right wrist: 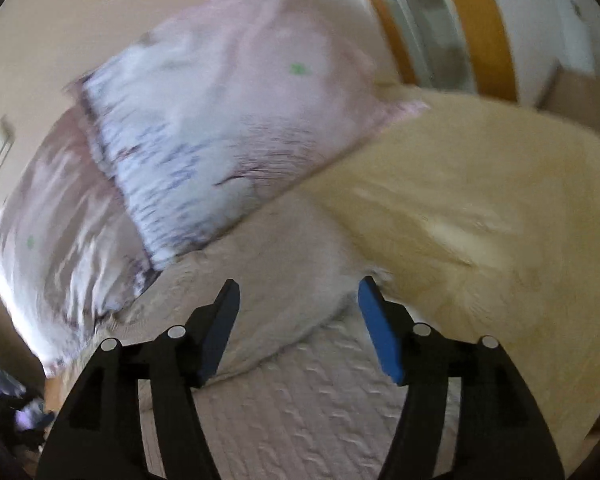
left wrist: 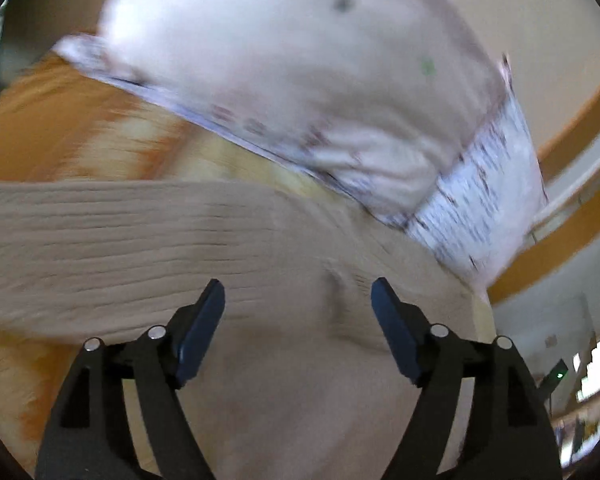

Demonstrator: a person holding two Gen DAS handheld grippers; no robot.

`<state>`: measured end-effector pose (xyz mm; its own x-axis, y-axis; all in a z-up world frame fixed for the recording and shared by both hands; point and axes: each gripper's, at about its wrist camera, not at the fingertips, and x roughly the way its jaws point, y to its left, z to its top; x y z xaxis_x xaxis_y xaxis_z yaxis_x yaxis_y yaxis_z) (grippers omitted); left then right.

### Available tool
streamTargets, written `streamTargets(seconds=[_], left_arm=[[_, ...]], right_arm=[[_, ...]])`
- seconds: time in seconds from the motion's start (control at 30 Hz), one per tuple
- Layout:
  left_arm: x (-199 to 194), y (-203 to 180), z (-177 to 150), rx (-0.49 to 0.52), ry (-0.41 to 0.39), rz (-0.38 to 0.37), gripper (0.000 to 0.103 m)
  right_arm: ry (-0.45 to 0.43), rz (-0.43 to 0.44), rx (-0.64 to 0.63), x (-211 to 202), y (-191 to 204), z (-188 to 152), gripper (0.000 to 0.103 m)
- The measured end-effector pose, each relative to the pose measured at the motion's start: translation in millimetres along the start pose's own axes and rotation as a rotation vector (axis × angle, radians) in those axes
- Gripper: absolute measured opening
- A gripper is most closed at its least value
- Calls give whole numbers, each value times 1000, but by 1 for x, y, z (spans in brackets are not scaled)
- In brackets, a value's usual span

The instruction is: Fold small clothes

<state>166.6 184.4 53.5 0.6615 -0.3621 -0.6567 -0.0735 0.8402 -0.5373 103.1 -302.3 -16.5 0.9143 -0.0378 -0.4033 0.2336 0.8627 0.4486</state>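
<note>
A beige ribbed knit garment (left wrist: 148, 240) lies on the bed and fills the lower half of the left wrist view. My left gripper (left wrist: 298, 292) is open just above it, jaws wide apart, nothing between them. In the right wrist view the same knit garment (right wrist: 284, 400) lies under my right gripper (right wrist: 298, 292), with one layer folded over another. The right gripper is open and empty. Both views are blurred by motion.
A white and pink printed pillow (left wrist: 300, 80) lies just beyond the garment; it also shows in the right wrist view (right wrist: 228, 120). A yellow fuzzy blanket (right wrist: 480, 208) covers the bed at right. An orange blanket (left wrist: 60, 120) lies at left. An orange wooden frame (right wrist: 488, 20) stands behind.
</note>
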Motion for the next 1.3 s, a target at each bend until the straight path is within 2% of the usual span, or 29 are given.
streamTargets(seconds=[0.13,0.23,0.37,0.47,0.7,0.8,0.9,1.0,1.07,1.17,1.3], left_arm=[[-53,59,-13,-124,-102,117,75],[-78,102,-20,-238,-154,197,71],[-92,144,-20,-356,-177,268,60],[-94,167,-21,-444,-182,273,59],[-101,196,-17,-619,-254,202,57],[-106,211,-11,-677,-284,197,56],[-107,221,-4,-691,-301,224,48],[-107,226,0,-692,-304,266,33],[-104,227,3,-680,-284,296,11],[-104,219,9,-652,-297,284,7],[-107,172,33,-522,-349,216,6]], right_arm=[[117,46,-90,27,25,-7,69],[179,71,-67,43,27,-13,69],[181,86,-68,45,27,-18,70],[179,99,-64,43,27,-18,71],[178,110,-70,43,29,-18,75],[177,123,-58,42,27,-18,75],[177,134,-48,41,25,-18,75],[177,141,-43,41,25,-17,76],[177,145,-40,41,24,-17,76],[176,155,-39,39,23,-17,76],[174,173,-45,34,25,-17,76]])
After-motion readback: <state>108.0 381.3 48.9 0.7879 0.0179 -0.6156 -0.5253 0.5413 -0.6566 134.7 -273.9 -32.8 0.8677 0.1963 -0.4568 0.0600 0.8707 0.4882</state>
